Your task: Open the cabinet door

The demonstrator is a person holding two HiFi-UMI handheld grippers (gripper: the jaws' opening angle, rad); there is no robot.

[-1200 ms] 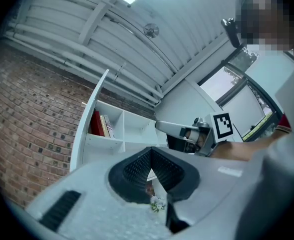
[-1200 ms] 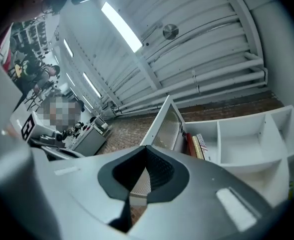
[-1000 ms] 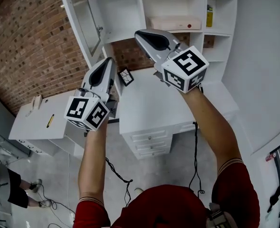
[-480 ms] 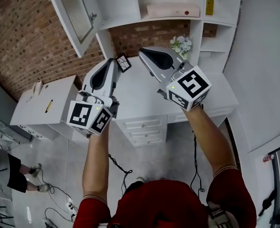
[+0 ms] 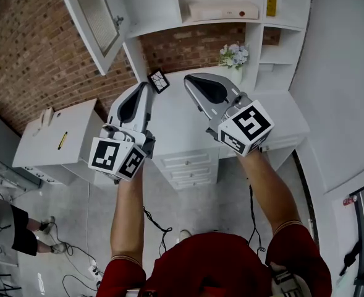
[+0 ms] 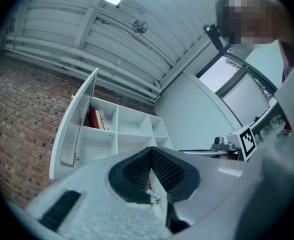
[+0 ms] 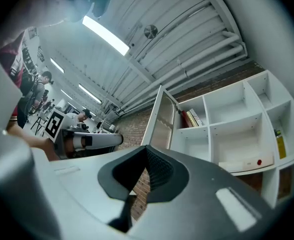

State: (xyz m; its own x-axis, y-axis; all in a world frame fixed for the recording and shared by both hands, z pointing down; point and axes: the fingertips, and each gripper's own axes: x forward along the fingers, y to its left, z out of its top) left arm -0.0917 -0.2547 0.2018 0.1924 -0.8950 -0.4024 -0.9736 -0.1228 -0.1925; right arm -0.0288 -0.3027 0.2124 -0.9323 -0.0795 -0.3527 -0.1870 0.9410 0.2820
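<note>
Head cam up top, looks steeply down over both arms at desk (image 5: 177, 124) and shelf unit (image 5: 169, 5), mid-range. L cam rides my left claw (image 6: 150, 159), R cam my right claw (image 7: 146, 154), both v. close behind jaws, tilted up twd ceiling (image 6: 87, 29). All 3 share shelf unit + open cabinet door (image 5: 92, 17); each claw cam catches the other claw.

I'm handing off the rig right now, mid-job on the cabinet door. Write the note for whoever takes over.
Left claw: shut, empty, held over the white desk, pointing up toward the cabinet.
Right claw: shut, empty, beside the left one, touching nothing.
Cabinet door: swung wide open, left of the shelves; books show inside.
Done: the door is open.
Left: nothing on the door, as far as the views show; neither claw is on it.
</note>
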